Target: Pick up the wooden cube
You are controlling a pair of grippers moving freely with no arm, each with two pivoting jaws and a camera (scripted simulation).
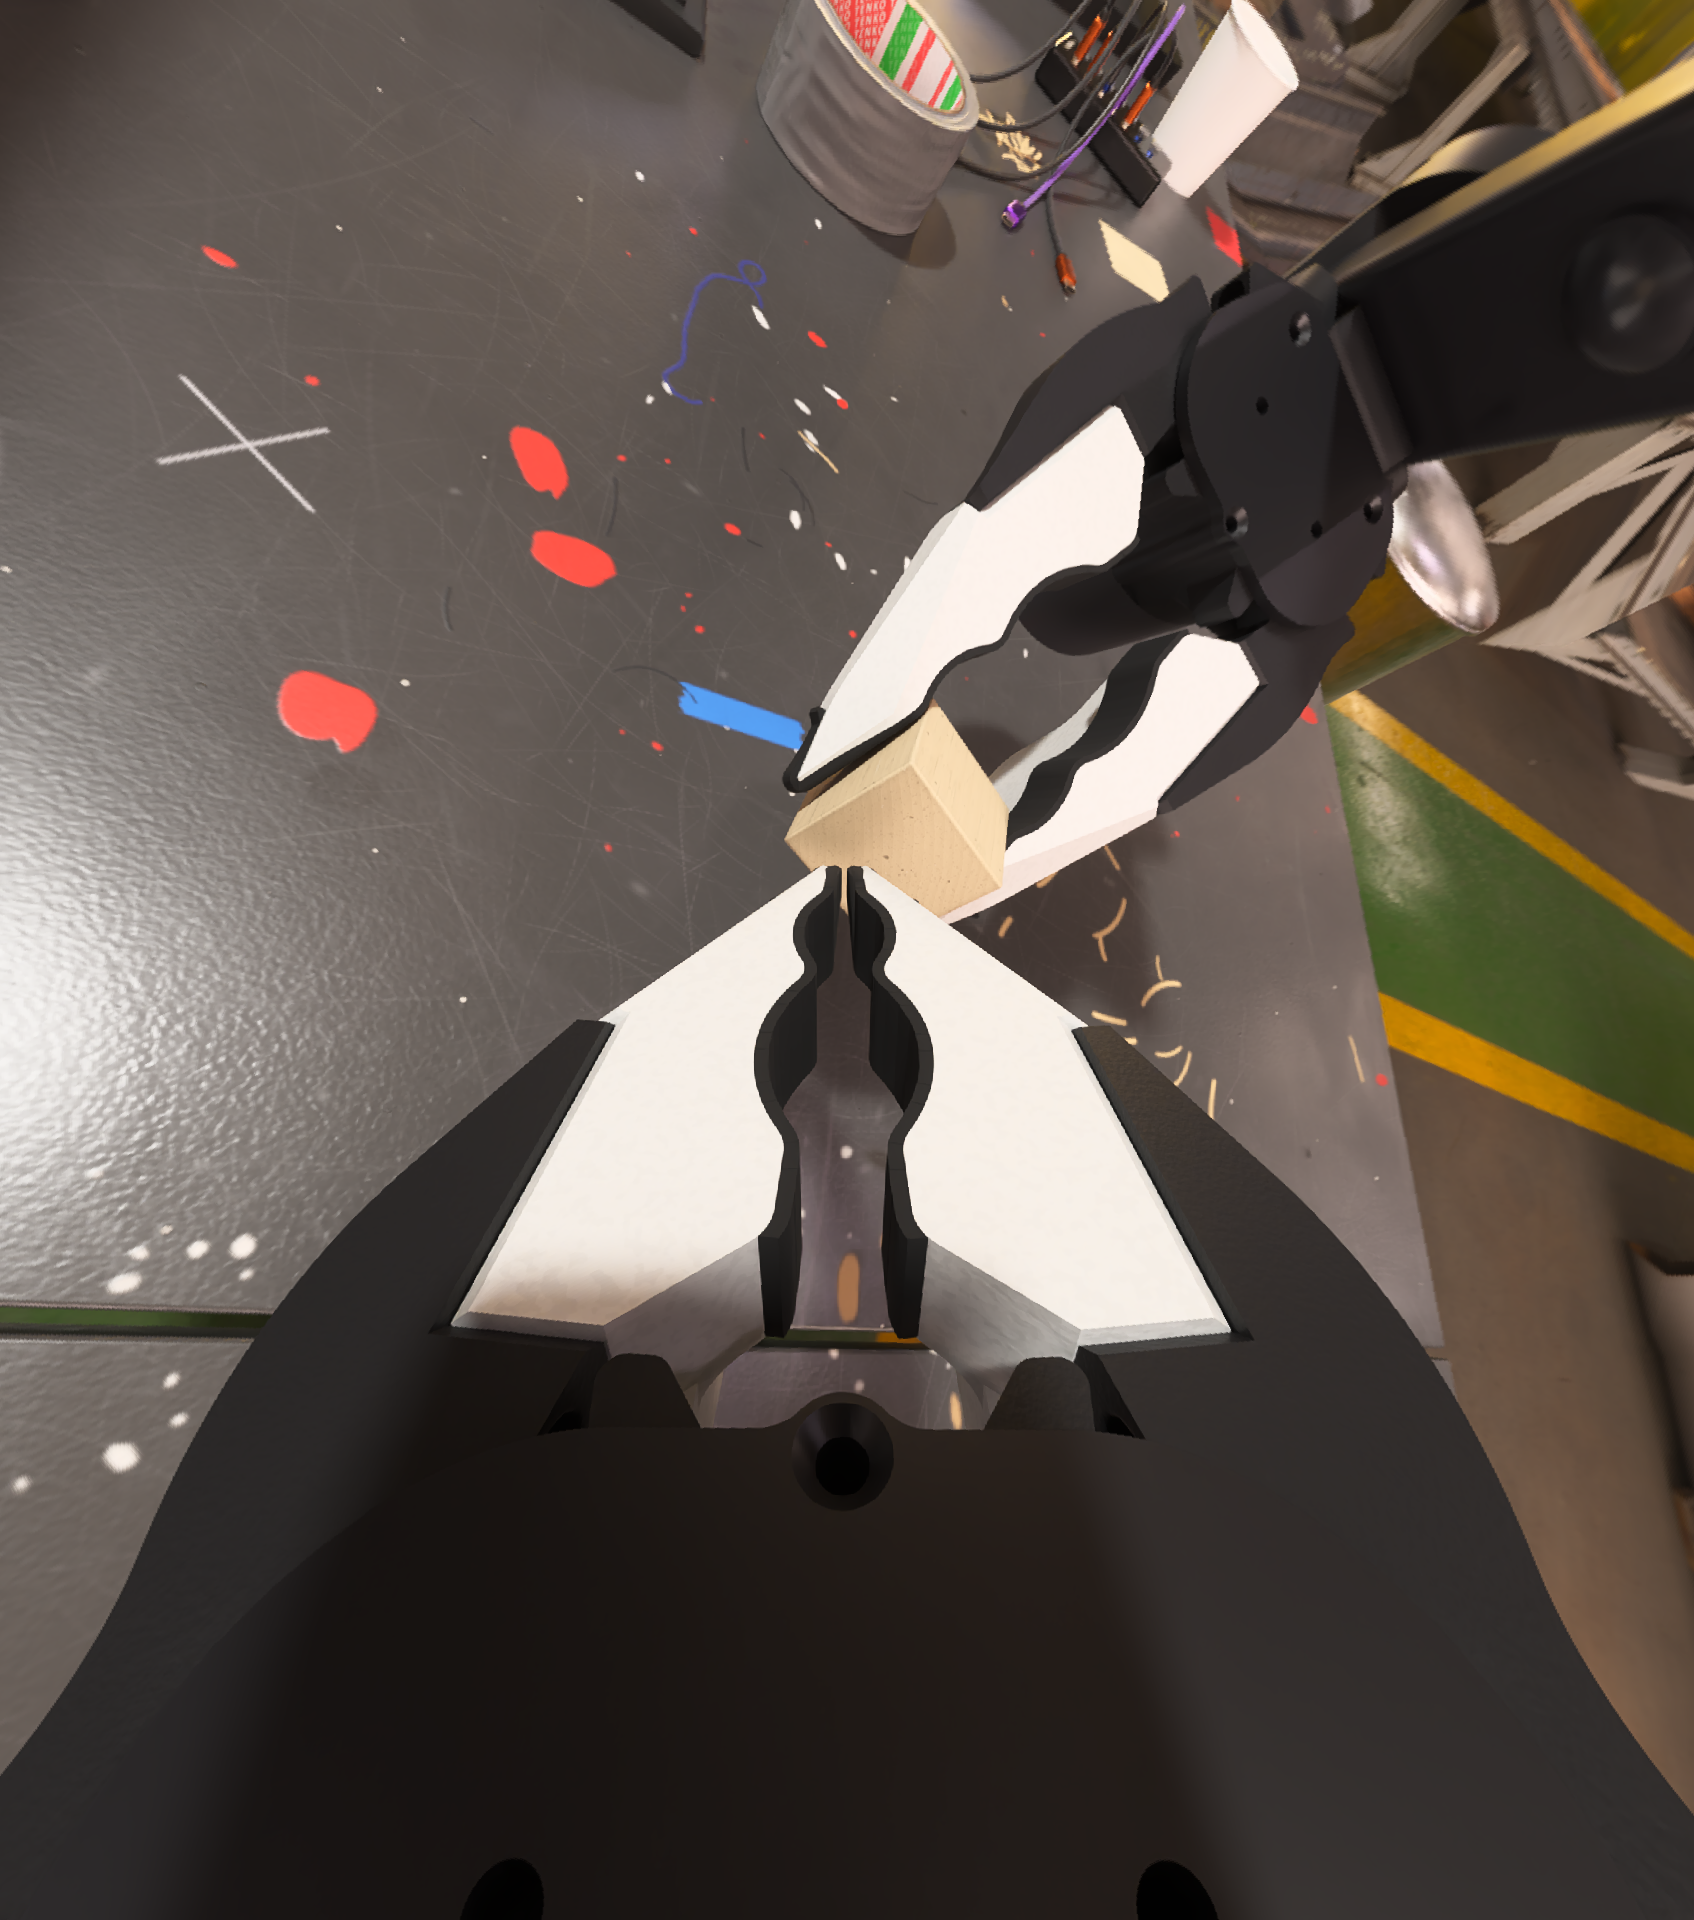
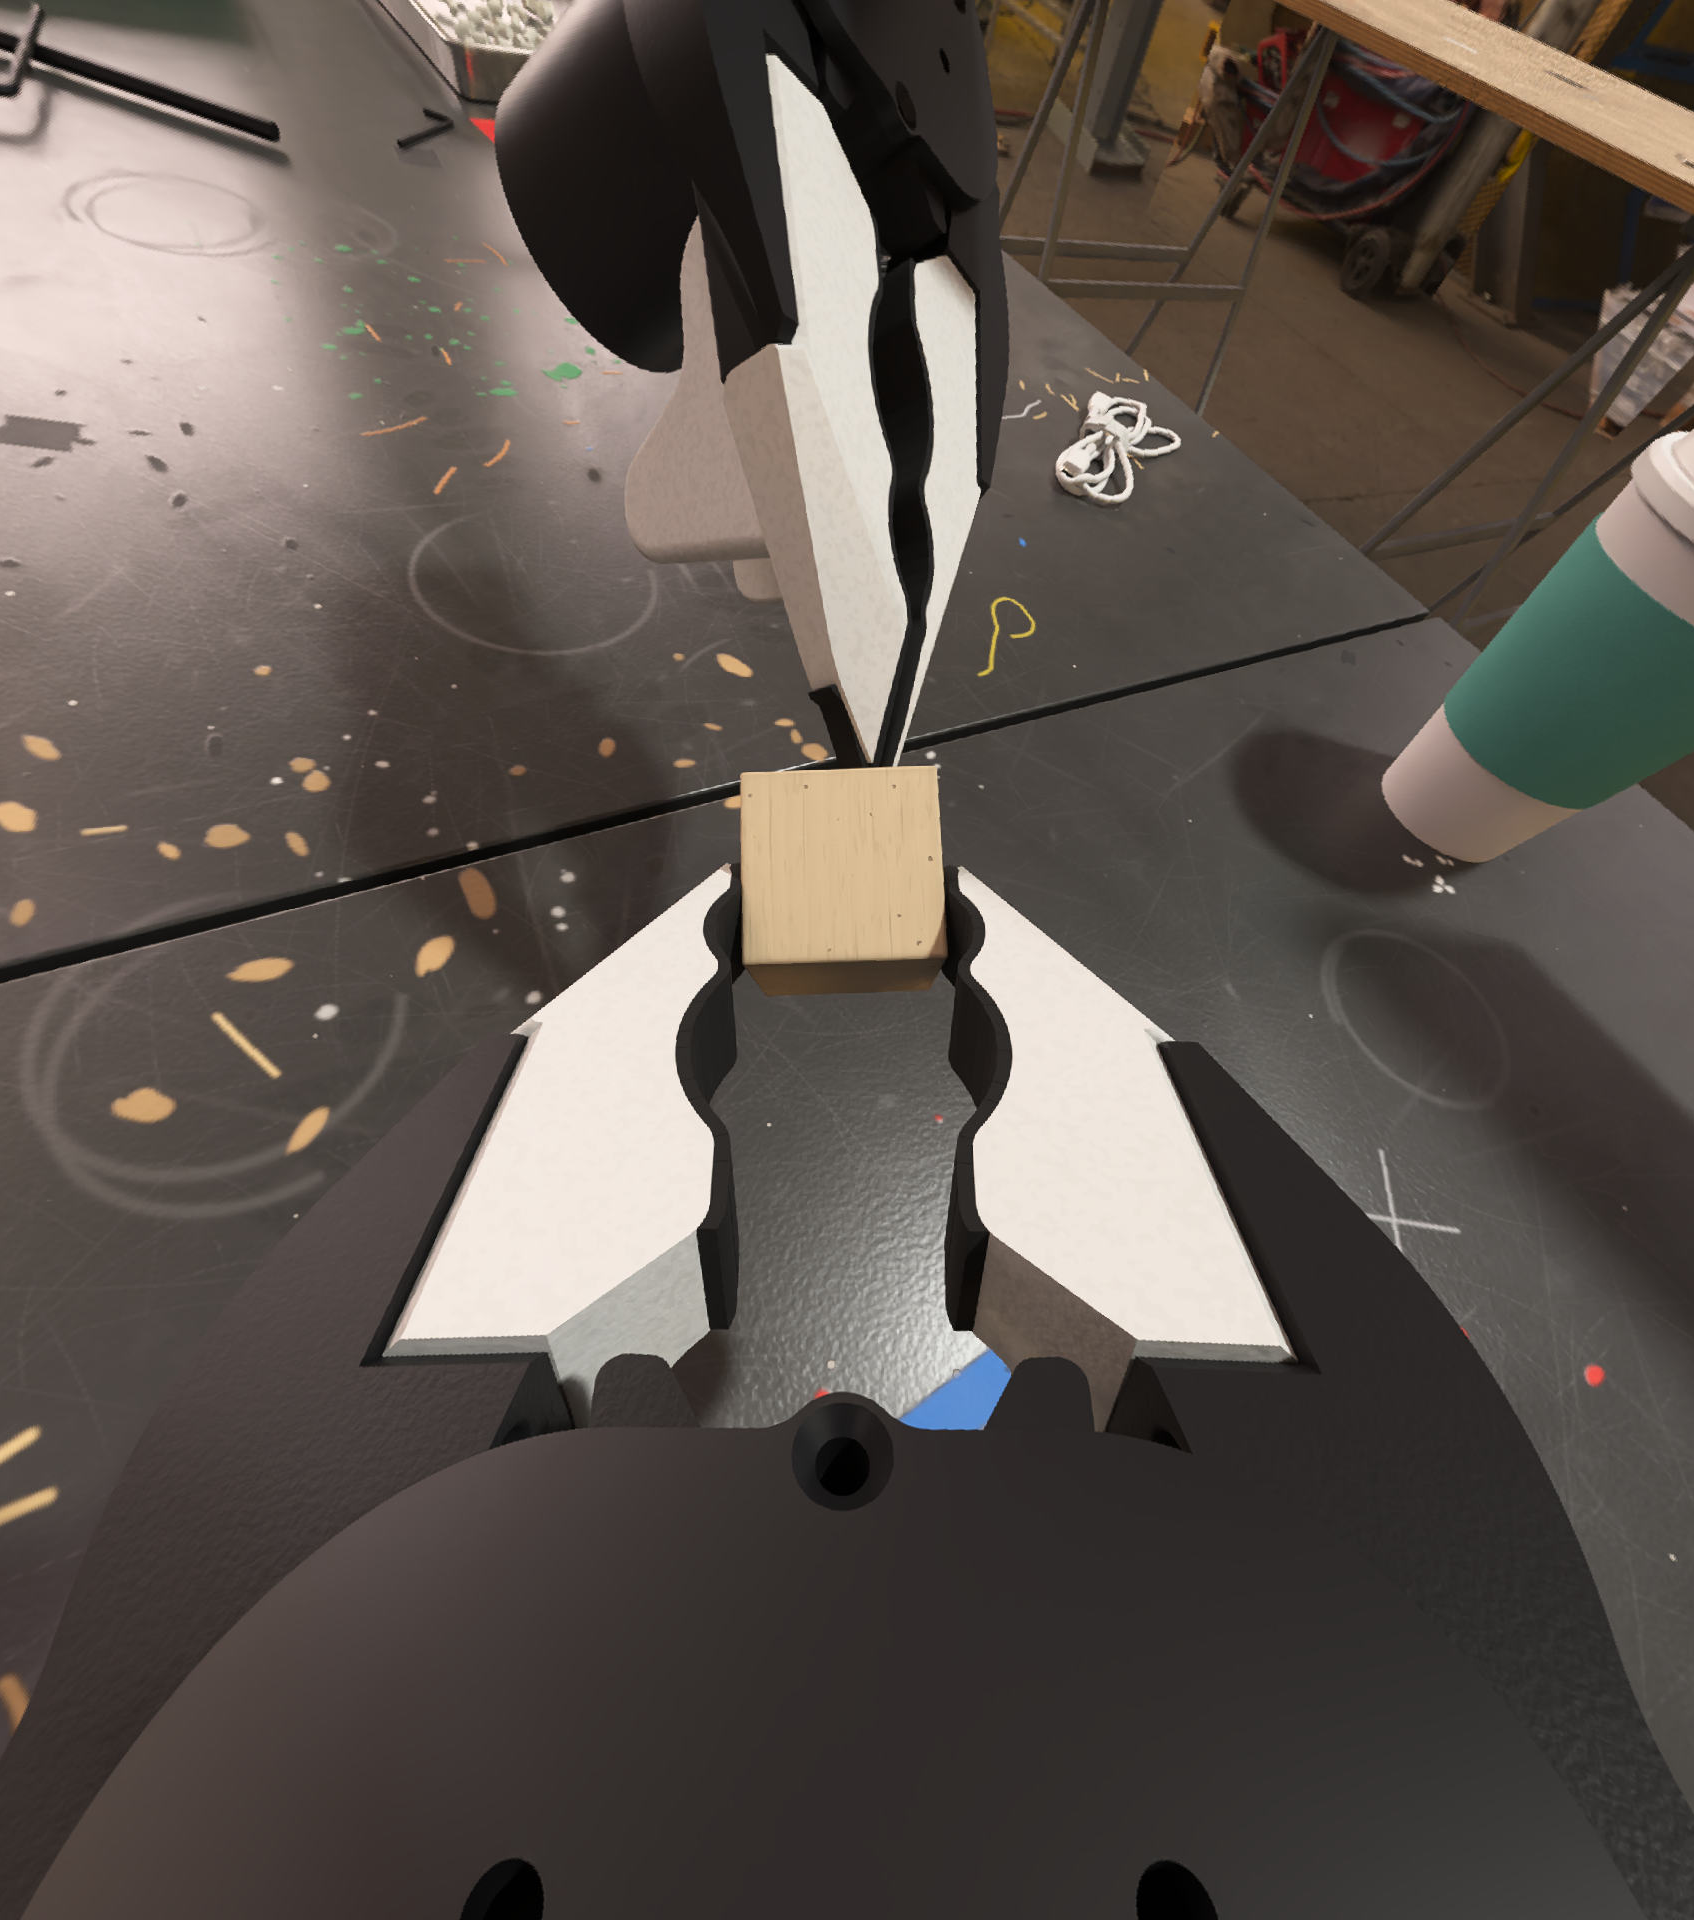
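Note:
The wooden cube [image 2: 838, 868] is a pale block held between the two fingertips of my right gripper [image 2: 841, 883], which is shut on it over the dark, paint-spattered table [image 2: 1186, 1039]. I cannot tell whether the cube touches the table. In the left wrist view the cube [image 1: 916, 816] sits between the right gripper's white fingers [image 1: 978, 582]. My left gripper [image 1: 845, 875] is shut and empty, its tips meeting the cube's near corner. In the right wrist view the left gripper [image 2: 887, 753] comes down from above to the cube's far edge.
A grey tape roll [image 1: 864, 114], a white cup [image 1: 1222, 99] and a power strip with cables [image 1: 1103, 94] stand at the far side. A lidded cup with a green sleeve [image 2: 1601, 665] lies tilted at right, near a coiled white cable [image 2: 1113, 447]. The table edge [image 1: 1362, 935] is close on the right.

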